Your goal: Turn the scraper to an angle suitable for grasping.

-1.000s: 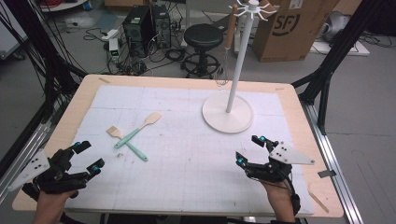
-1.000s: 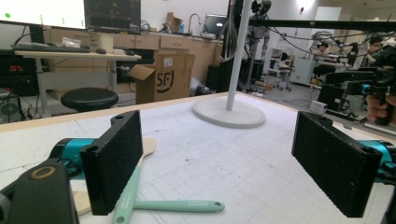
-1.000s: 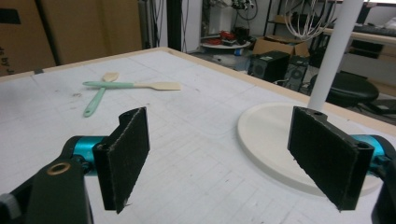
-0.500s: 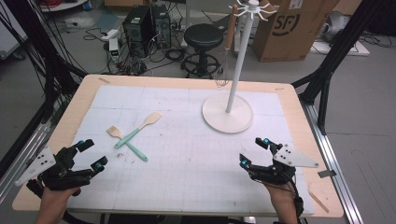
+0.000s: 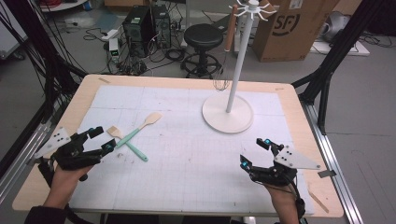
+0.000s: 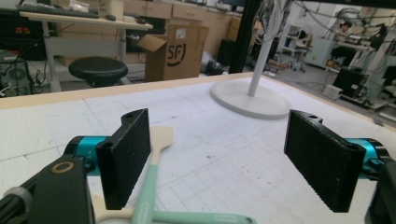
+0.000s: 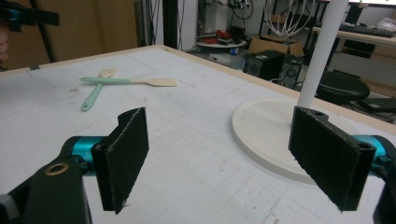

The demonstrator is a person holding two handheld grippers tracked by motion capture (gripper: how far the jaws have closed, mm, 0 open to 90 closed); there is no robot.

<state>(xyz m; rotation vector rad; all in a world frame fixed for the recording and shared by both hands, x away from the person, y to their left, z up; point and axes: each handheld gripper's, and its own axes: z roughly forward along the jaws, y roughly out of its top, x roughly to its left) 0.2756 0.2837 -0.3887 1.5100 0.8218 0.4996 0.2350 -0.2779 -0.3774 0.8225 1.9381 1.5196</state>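
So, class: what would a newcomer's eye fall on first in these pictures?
Two crossed mint-handled spatulas lie left of the table's middle, just ahead of the left gripper, whose jaws stand open. Toward the far side rises a tall white hook stand with a whisk hanging from it.

Crossed spatulas [image 5: 133, 135] left — stand [image 5: 227, 113] right

Bare mat [image 5: 187, 163] lies open between both hands; only the crossed spatulas [image 5: 133, 135] and rack base [image 5: 227, 113] obstruct.
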